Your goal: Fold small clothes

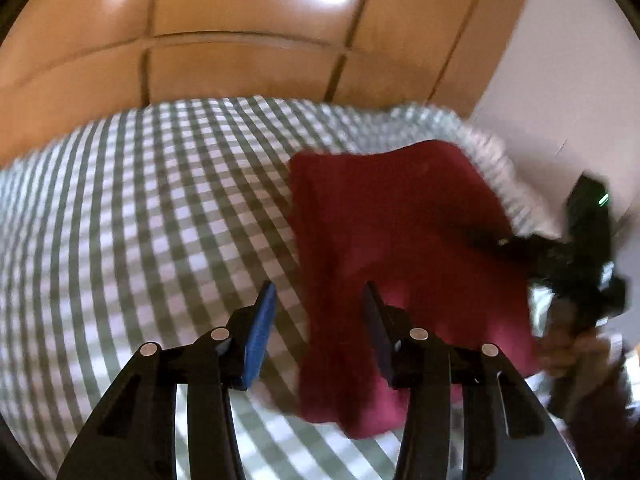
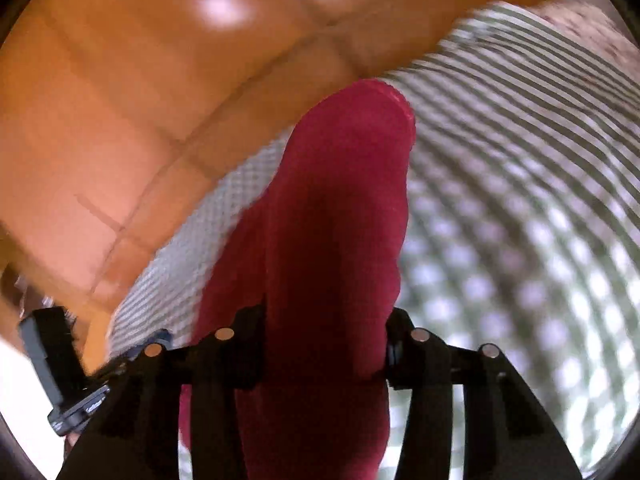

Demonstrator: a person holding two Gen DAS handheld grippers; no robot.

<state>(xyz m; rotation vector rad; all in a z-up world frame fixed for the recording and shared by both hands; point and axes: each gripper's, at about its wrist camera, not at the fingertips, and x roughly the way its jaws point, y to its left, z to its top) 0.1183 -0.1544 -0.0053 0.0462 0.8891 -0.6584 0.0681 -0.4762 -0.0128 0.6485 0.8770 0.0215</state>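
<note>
An orange tiled floor (image 1: pixel 248 12) surrounds the green-and-white checked cloth (image 1: pixel 140 208) covering the surface. On the cloth's right part lies the dark red garment (image 1: pixel 384 216). The left gripper (image 1: pixel 320 304) hangs half open with nothing between its jaws. The right gripper (image 2: pixel 324 320) has the red fabric between its fingers, hiding them; I cannot tell whether they pinch it.

Bright daylight here; white glare patches sit at the top of both my views on the glossy orange tiled floor (image 1: pixel 248 12). Motion blur smears the green-and-white checked cloth (image 1: pixel 140 208), worst at right. Fisheye bending curves every edge, corners black.
</note>
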